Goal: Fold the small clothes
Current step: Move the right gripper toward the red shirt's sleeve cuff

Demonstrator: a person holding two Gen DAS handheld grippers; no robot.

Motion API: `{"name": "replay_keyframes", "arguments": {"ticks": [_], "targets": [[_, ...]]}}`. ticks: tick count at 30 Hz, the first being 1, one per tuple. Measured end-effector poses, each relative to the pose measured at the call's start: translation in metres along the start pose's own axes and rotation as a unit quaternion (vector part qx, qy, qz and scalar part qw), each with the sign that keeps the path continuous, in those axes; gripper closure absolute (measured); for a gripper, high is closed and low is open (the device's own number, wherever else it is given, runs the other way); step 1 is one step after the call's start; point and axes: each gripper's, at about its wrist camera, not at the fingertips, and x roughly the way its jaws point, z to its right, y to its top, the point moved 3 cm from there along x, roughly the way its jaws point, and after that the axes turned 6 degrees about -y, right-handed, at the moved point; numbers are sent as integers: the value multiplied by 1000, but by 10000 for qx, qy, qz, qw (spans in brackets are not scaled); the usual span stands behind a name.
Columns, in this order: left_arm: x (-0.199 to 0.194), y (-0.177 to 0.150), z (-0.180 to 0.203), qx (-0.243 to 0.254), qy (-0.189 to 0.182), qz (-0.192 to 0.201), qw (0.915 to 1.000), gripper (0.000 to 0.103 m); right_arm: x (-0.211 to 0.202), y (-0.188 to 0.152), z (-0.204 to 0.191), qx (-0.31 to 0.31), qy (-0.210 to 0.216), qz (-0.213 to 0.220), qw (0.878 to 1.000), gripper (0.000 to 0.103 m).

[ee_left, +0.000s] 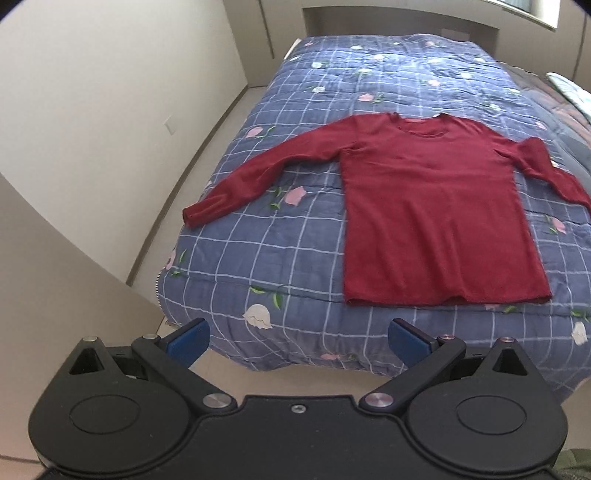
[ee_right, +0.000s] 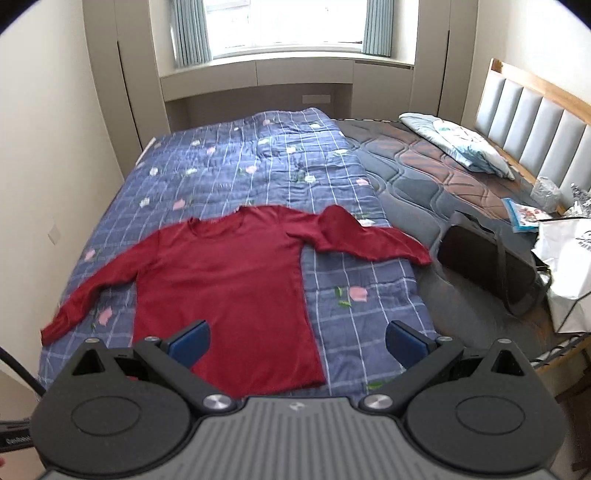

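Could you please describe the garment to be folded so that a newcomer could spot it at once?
Look at the bed's blue checked floral quilt. The red long-sleeved top lies flat on it, neckline toward the window, sleeves spread. It is the only plain red thing there.

A blue checked quilt (ee_right: 236,173) with pink flowers covers the left side of the bed, and beside it the grey-brown quilted mattress (ee_right: 424,177) lies bare. A pale patterned pillow (ee_right: 461,144) rests near the padded headboard (ee_right: 535,122) on the right. A dark bag (ee_right: 487,258) sits on the mattress edge, a white bag (ee_right: 569,266) just beside it, a blue packet (ee_right: 524,218) behind. Daylight pours through the window (ee_right: 284,22), curtains (ee_right: 190,33) drawn to each side. Cream wall (ee_left: 110,110) on the left.
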Motion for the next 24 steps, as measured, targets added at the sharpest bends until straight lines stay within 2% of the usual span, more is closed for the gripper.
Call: {"name": "replay_keyframes", "arguments": {"ticks": [6, 11, 18, 24], "targets": [[23, 31, 18, -91, 132, -155, 9998, 1, 47, 32, 17, 99, 110, -196, 9997, 0], [45, 62, 46, -120, 273, -486, 9984, 1, 100, 58, 34, 111, 111, -473, 9988, 0], [74, 109, 98, -290, 345, -871, 9952, 1, 171, 90, 60, 45, 170, -825, 9964, 0], [93, 146, 152, -197, 361, -877, 9953, 1, 226, 105, 84, 97, 263, -1127, 9932, 0]]}}
